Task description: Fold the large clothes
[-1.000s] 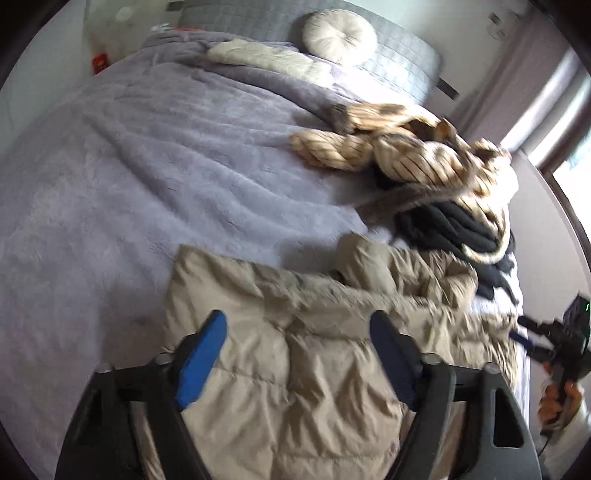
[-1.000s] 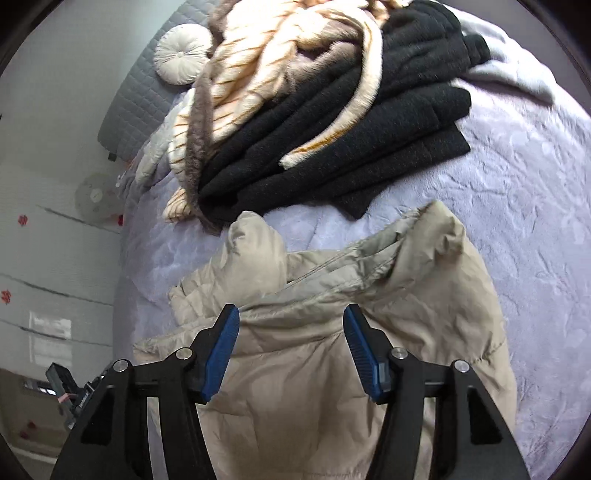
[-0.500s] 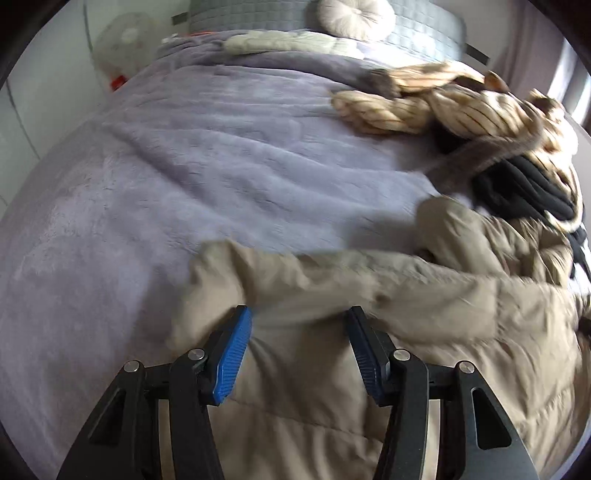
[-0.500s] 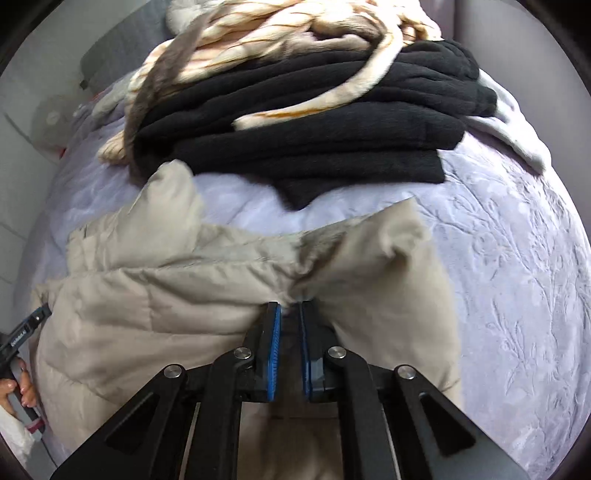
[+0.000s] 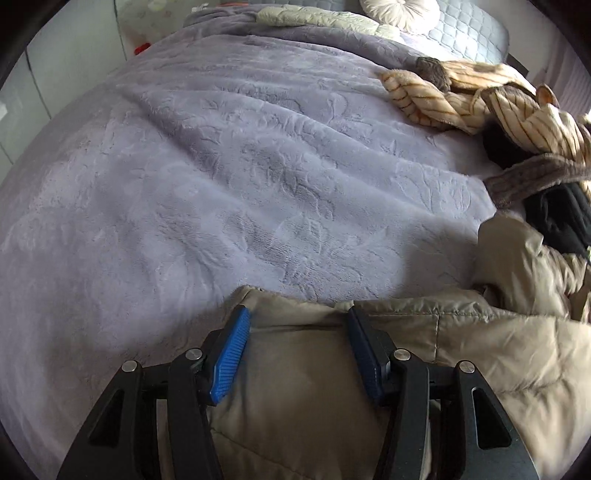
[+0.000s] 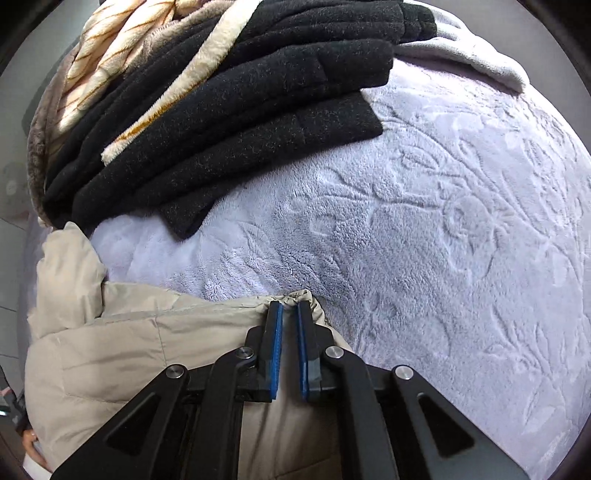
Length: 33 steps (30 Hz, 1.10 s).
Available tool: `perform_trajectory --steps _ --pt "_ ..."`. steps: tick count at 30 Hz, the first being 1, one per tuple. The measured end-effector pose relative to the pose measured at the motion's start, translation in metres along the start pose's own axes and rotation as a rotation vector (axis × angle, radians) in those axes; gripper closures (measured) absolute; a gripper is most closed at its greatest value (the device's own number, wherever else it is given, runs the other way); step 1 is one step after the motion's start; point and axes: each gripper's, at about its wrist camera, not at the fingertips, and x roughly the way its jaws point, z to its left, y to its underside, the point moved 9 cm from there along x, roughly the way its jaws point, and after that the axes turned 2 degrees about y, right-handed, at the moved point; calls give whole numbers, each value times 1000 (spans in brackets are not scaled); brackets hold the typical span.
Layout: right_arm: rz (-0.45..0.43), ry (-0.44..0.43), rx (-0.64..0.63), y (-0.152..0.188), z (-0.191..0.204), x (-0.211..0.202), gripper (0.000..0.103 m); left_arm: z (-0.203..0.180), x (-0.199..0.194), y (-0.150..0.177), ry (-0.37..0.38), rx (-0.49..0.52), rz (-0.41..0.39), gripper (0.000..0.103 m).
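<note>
A beige puffer jacket [image 5: 480, 343] lies on the lilac fleece bed cover [image 5: 221, 184]. My left gripper [image 5: 297, 319] is open, its blue pads on either side of the jacket's near-left edge, with fabric between them. In the right wrist view the jacket [image 6: 129, 339] fills the lower left. My right gripper [image 6: 290, 306] is shut on the jacket's corner edge, with a fold of fabric pinched at the tips.
A pile of black clothes [image 6: 240, 110] and a cream striped fleece [image 5: 480, 96] lies on the far side of the bed. A round cushion [image 5: 399, 13] rests against the grey headboard. A white garment [image 6: 480, 62] lies at the back right.
My right gripper closed on the jacket's edge and has pulled that corner back toward me. My left gripper narrowed around the jacket's left edge, and that edge has come nearer.
</note>
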Motion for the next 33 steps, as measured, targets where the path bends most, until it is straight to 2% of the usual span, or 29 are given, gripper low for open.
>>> perform_trajectory --steps 4,5,6,7,8,10,11,16,19,20,21,22,23,25,30,33 --pt "-42 -42 -17 1 3 -47 89 4 -39 -1 -16 33 -22 46" --pt "-50 -53 -25 4 4 -59 84 4 -49 2 -15 47 -23 45" --pt "-56 -64 -29 8 6 -69 77 4 -56 6 -15 55 -19 42" --pt "-58 -80 -28 14 7 -80 74 4 -67 12 -10 61 -13 29" --pt "-59 -96 -26 24 13 -91 72 3 -76 18 -2 62 -16 23" --pt "-49 -129 -18 41 15 -108 71 0 -95 36 24 68 -17 23" --pt "-39 -144 -14 62 21 -111 70 -1 -102 46 31 73 -5 23" --pt "12 -208 6 117 22 -133 62 -3 -127 97 68 65 55 23" --pt "48 -276 2 155 24 -139 47 -3 -136 122 84 47 76 23" --pt "61 -297 11 167 21 -141 37 -3 -137 131 95 39 86 23" --pt "74 -319 23 177 20 -142 32 -3 -138 138 104 32 91 23" --pt "87 -337 36 185 19 -143 31 -3 -140 146 116 26 97 8" --pt "97 -348 47 192 18 -142 30 -2 -141 153 121 12 94 0" --pt "121 -368 76 206 15 -138 20 -1 -144 162 131 -14 70 0" --pt "184 -424 199 229 4 -119 17 2 -136 186 192 -95 139 0" --pt "185 -460 275 235 -3 -109 17 9 -127 199 236 -162 182 0"
